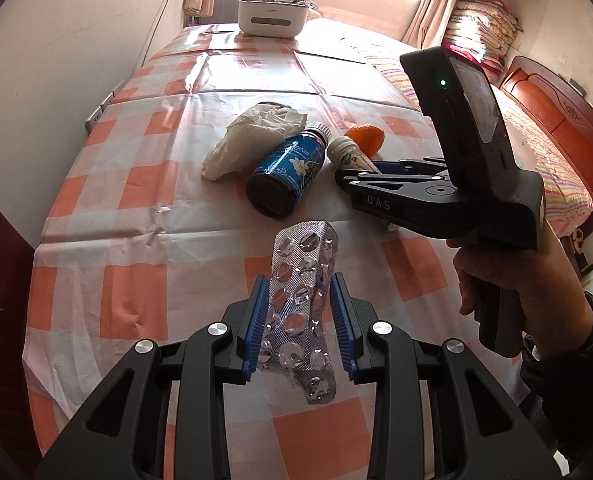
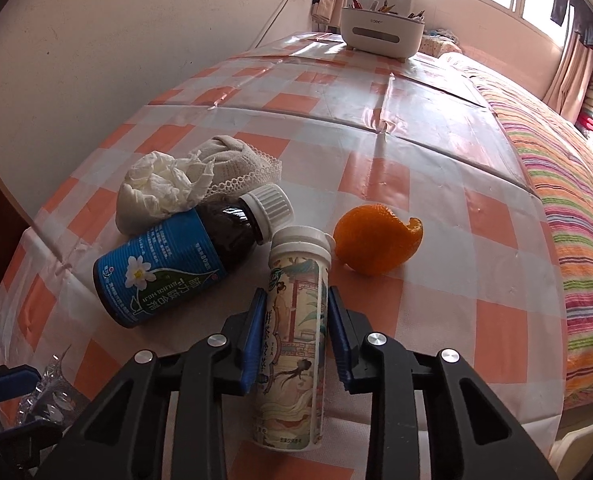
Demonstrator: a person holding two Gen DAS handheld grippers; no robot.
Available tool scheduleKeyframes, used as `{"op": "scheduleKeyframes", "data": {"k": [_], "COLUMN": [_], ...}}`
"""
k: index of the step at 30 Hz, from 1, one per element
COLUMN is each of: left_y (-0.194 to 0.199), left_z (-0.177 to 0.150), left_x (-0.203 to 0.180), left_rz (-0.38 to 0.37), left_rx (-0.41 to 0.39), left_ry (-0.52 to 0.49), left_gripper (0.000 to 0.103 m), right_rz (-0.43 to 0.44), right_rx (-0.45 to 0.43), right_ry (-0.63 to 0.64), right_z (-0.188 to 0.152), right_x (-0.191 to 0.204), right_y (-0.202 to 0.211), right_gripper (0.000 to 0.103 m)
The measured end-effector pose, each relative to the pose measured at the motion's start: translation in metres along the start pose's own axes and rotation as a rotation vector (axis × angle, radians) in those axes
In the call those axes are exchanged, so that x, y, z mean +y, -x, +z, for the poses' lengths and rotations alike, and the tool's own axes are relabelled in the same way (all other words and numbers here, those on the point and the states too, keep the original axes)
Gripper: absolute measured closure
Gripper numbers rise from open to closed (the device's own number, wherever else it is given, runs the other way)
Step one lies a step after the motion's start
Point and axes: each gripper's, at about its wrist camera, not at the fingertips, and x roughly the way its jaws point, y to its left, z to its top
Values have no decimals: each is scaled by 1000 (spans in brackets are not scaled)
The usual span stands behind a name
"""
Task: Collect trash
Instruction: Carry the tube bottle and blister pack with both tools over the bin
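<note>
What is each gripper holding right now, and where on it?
Left gripper clamps the empty blister pack by its long edges, near mid-length. Right gripper clamps the tea tube across its middle.

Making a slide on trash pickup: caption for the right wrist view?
Right gripper shut on the illustrated tea tube, beside a blue-labelled bottle and orange peel.

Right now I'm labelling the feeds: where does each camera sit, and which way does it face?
Left wrist: on the left claw, facing down the table; it grips a blister pack; the right claw and hand show.
Right wrist: on the right claw, clamping a tea tube.
Shared: brown bottle, orange peel.
</note>
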Motion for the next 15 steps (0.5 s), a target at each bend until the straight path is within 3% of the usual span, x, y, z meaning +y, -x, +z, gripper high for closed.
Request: {"op": "scheduleKeyframes", "data": {"k": [15], "left_y": [-3], "left_z": [7], "left_x": [-19], "left_rz": [-27], "left_rx": [-31], "left_ry": [-21], "left_gripper": [72], "right_rz": [65], "right_rx": [-49], "right_ry": [-93], "right_z": [-32], "right_x": [-40], "right_y": [36], "right_gripper": [74]}}
